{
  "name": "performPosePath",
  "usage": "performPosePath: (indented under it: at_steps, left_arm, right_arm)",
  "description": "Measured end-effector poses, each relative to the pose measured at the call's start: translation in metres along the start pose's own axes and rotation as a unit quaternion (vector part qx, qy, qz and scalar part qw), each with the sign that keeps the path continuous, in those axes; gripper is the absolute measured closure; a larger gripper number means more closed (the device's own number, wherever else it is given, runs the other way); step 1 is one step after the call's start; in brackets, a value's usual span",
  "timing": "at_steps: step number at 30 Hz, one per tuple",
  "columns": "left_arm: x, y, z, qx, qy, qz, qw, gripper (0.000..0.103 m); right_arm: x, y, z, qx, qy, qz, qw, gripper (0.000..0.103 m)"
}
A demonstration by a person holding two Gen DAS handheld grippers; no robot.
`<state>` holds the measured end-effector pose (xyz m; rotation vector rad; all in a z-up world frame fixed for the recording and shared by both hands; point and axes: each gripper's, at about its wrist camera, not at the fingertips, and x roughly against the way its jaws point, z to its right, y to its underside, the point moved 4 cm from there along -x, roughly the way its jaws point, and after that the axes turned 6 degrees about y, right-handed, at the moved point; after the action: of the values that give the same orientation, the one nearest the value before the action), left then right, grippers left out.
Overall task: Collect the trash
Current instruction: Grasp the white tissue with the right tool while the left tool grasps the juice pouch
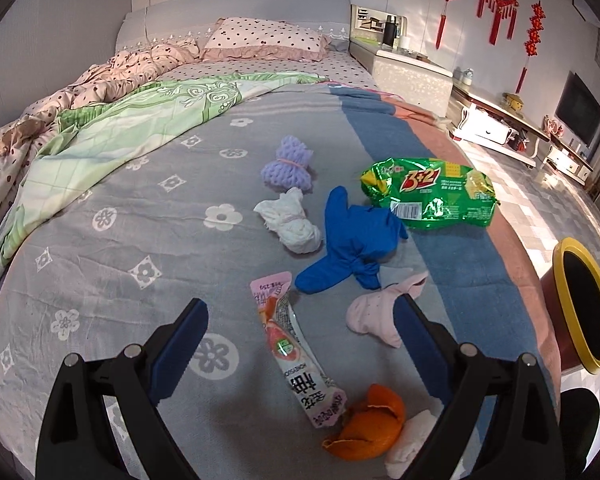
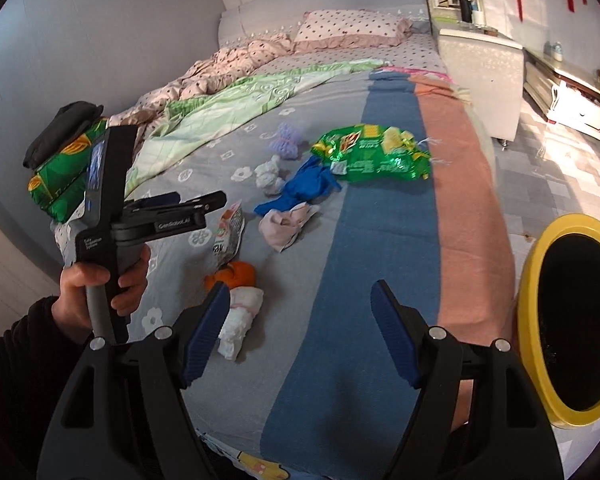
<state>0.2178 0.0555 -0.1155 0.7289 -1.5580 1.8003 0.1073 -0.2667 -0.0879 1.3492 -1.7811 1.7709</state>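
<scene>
Trash lies on the bed: a long pink-white wrapper (image 1: 290, 354) (image 2: 228, 236), an orange peel (image 1: 366, 426) (image 2: 232, 275), a white tissue wad (image 1: 408, 438) (image 2: 238, 320) and a green snack bag (image 1: 428, 192) (image 2: 374, 156). My left gripper (image 1: 300, 324) is open and empty, its fingers either side of the wrapper, just above it. My right gripper (image 2: 300, 334) is open and empty above the bed's near edge. The yellow-rimmed bin (image 2: 568, 320) (image 1: 580, 308) stands on the floor right of the bed.
Bundled socks lie among the trash: blue (image 1: 352, 240), white (image 1: 292, 222), purple (image 1: 286, 164), pink (image 1: 380, 312). A rumpled quilt (image 1: 120, 120) and pillow (image 1: 268, 36) fill the bed's far side. A white cabinet (image 2: 480, 80) stands to the right.
</scene>
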Motion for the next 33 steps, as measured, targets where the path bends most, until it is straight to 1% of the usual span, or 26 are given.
performPosePath:
  at_steps: [6, 11, 17, 21, 26, 29, 31, 32, 33]
  left_arm:
    - [-0.019, 0.012, -0.014, 0.017, 0.002, -0.019, 0.9997, 0.013]
    - [-0.031, 0.022, -0.021, 0.027, 0.008, -0.029, 0.9992, 0.013]
    - [-0.041, 0.029, -0.025, 0.035, 0.020, -0.039, 0.9984, 0.013]
    - [-0.046, 0.031, -0.025, 0.037, 0.027, -0.042, 0.9981, 0.014]
    - [-0.050, 0.035, -0.021, 0.032, 0.035, -0.050, 0.9976, 0.025]
    - [-0.053, 0.038, -0.019, 0.027, 0.038, -0.056, 0.9973, 0.035]
    - [-0.055, 0.040, -0.018, 0.027, 0.041, -0.060, 0.9970, 0.049]
    - [-0.056, 0.040, -0.018, 0.026, 0.042, -0.062, 0.9968, 0.053]
    - [-0.057, 0.041, -0.018, 0.023, 0.042, -0.064, 0.9968, 0.060]
  right_arm:
    - [-0.040, 0.017, -0.037, 0.039, -0.017, -0.047, 0.998, 0.034]
    - [-0.070, 0.030, -0.054, 0.062, -0.020, -0.085, 0.994, 0.034]
    - [-0.095, 0.036, -0.067, 0.081, -0.015, -0.104, 0.991, 0.037]
    - [-0.113, 0.037, -0.074, 0.094, -0.007, -0.115, 0.989, 0.041]
    - [-0.130, 0.040, -0.076, 0.098, 0.000, -0.133, 0.986, 0.047]
    - [-0.138, 0.042, -0.078, 0.101, 0.004, -0.141, 0.985, 0.054]
    - [-0.143, 0.043, -0.079, 0.103, 0.009, -0.144, 0.984, 0.063]
    - [-0.144, 0.043, -0.079, 0.104, 0.011, -0.143, 0.984, 0.064]
    - [-0.145, 0.043, -0.079, 0.104, 0.012, -0.143, 0.984, 0.067]
